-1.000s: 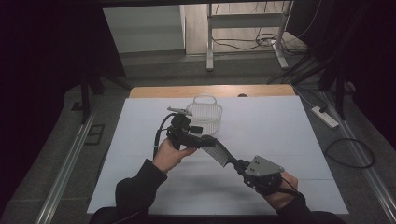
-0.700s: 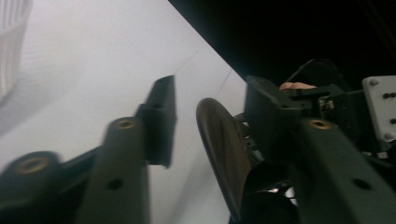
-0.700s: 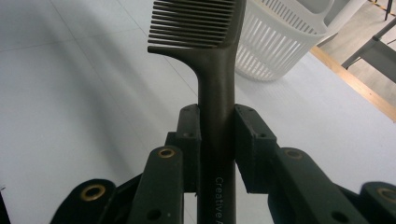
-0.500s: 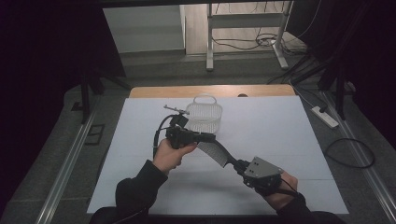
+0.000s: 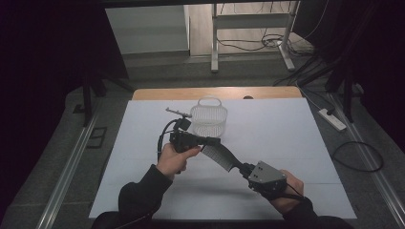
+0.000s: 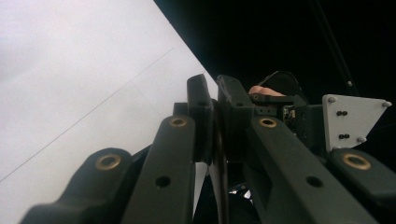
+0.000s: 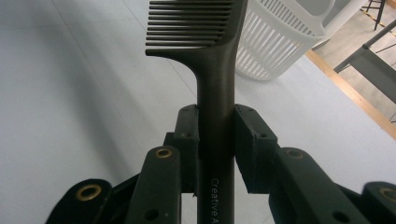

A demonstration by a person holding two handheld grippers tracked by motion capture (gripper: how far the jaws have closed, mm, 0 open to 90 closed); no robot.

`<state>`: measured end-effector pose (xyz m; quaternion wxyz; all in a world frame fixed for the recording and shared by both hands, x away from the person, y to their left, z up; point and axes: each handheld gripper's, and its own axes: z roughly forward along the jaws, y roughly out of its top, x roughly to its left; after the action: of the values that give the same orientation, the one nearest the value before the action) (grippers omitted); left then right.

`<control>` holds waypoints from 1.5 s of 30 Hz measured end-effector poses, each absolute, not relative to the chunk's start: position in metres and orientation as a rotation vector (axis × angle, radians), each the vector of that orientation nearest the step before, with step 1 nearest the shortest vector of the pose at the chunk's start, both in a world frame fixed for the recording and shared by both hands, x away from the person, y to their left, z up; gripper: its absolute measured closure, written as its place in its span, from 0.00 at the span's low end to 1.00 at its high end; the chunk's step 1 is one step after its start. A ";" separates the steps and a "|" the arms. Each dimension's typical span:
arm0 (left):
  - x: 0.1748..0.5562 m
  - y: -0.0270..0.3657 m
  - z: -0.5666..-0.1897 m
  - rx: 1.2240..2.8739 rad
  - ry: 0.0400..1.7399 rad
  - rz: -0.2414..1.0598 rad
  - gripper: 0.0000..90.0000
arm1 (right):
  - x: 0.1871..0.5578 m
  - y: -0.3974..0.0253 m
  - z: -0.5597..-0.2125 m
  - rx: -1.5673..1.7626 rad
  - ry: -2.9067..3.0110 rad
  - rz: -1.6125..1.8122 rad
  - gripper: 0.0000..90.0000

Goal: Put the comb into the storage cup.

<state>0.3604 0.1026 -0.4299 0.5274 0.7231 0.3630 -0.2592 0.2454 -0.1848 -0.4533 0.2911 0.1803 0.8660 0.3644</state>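
Handover step: right tool [image 7: 215, 128] clamps dark plastic comb [image 7: 205, 56] handle; left tool [image 6: 215, 100] pinches its toothed end. Next likely: one releases, comb goes to white slatted basket [image 5: 208, 119].

Table [image 5: 296, 143] right of the comb [image 5: 220, 156] is left open; passage ahead is blocked only by the white basket [image 5: 208, 120], just beyond.

Both forearms reach in low, the left tongs [image 5: 212, 141] and right tongs [image 5: 241, 167] raised and pointing toward each other, each pair of jaws clamped tight.
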 end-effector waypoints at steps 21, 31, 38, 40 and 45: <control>0.358 0.112 -0.421 1.728 0.856 -0.470 0.93 | 0.263 -0.201 -0.450 0.662 2.384 1.041 0.41; 0.358 0.116 -0.419 1.727 0.823 -0.428 0.93 | 0.270 -0.209 -0.451 0.768 2.422 1.040 0.22; 0.358 0.122 -0.417 1.723 0.822 -0.398 0.93 | 0.276 -0.217 -0.453 0.828 2.446 1.039 0.15; 0.358 0.124 -0.417 1.717 0.822 -0.392 0.93 | 0.278 -0.220 -0.453 0.841 2.452 1.041 0.13; 0.359 0.128 -0.417 1.707 0.834 -0.385 0.93 | 0.281 -0.224 -0.455 0.883 2.458 1.040 0.09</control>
<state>0.3593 0.1276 -0.4170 0.5661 0.7260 0.3545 -0.1636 0.2806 -0.2241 -0.4553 0.1645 0.3098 0.8624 0.3649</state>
